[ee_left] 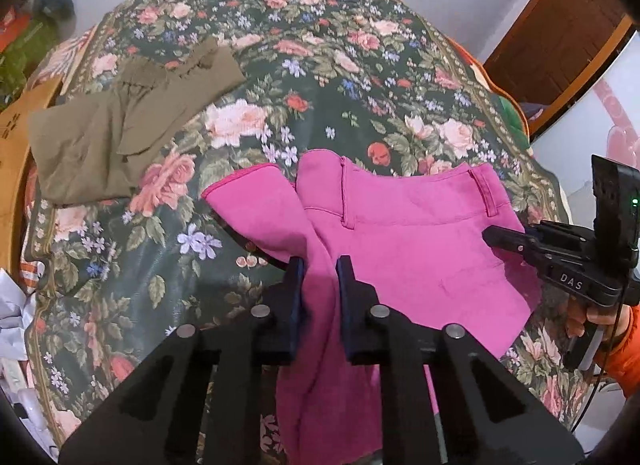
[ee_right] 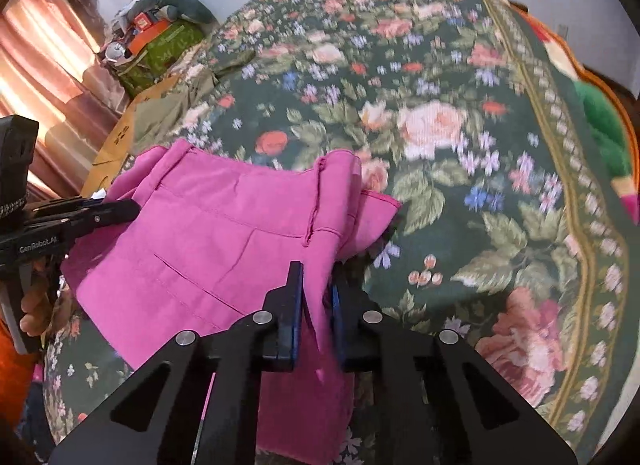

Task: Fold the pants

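A bed covered by a dark green floral bedspread (ee_left: 320,77) fills both views, with a pale wall behind it, a brown wooden door (ee_left: 568,37) off to one side and pinkish curtains (ee_right: 44,77) with a heap of clutter at the other. The pink pants (ee_left: 408,241) lie near the front edge of the bed, waistband and belt loops turned toward the far side, the cloth bunched and partly raised where it is gripped. The left hand-held gripper (ee_left: 320,269) has its two fingers drawn narrow onto a ridge of pink fabric at one end of the pants, the cloth running down between the pads. The right hand-held gripper (ee_right: 318,277) is likewise pinched close on a fold of the pants at the opposite end; in the left wrist view its black body shows at the right edge, tip on the pink cloth, carried by a hand in an orange sleeve (ee_left: 624,349). Well apart from the pants, toward the far left of the bed, lies an olive-green garment (ee_left: 120,125), roughly folded. A brown cardboard box (ee_left: 12,153) stands beside the bed just past it.
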### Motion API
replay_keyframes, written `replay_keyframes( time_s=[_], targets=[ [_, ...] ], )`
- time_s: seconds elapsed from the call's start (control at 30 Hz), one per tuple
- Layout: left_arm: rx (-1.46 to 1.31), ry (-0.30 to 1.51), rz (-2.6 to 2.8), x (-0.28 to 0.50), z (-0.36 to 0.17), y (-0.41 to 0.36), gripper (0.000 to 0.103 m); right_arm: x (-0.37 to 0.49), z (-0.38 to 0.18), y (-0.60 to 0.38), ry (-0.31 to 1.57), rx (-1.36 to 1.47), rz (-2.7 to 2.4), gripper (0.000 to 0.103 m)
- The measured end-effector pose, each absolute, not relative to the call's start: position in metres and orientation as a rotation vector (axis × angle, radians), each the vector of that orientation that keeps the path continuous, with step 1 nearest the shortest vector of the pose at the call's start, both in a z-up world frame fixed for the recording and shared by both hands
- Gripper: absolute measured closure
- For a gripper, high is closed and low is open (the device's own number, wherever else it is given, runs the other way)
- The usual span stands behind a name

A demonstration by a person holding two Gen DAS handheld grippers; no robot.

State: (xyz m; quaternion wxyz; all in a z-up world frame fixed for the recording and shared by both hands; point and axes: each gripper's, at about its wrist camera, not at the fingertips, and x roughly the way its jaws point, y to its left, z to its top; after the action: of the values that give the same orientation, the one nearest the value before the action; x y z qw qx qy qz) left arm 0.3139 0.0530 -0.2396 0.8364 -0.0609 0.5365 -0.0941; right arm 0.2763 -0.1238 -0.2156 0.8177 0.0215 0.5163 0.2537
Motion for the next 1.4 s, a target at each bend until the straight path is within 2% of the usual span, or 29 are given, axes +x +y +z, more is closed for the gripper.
replay_keyframes(
  time_s=[0.43,0.67,0.87,1.1,1.4],
  targets=[
    [-0.056,0.957,-0.084,0.307,-0.171,0.079,0.092,0.284,-0.137,-0.079,0.918,-0.063,0.614,0.093],
    [-0.038,0.854,0.004,0.32,-0.126,0.12,0.092,0.302,-0.097,-0.041,0.82,-0.093,0.646,0.093],
    [-0.019,0.824,0.093,0.347,-0.109,0.159,0.092,0.328,-0.083,0.003,0.766,-0.1,0.658,0.093],
    [-0.01,0.828,0.173,0.38,-0.125,0.204,0.093,0.364,-0.098,0.051,0.781,-0.095,0.655,0.093],
    [-0.019,0.89,0.229,0.428,-0.192,0.255,0.093,0.408,-0.154,0.113,0.847,-0.159,0.615,0.093]
  ],
)
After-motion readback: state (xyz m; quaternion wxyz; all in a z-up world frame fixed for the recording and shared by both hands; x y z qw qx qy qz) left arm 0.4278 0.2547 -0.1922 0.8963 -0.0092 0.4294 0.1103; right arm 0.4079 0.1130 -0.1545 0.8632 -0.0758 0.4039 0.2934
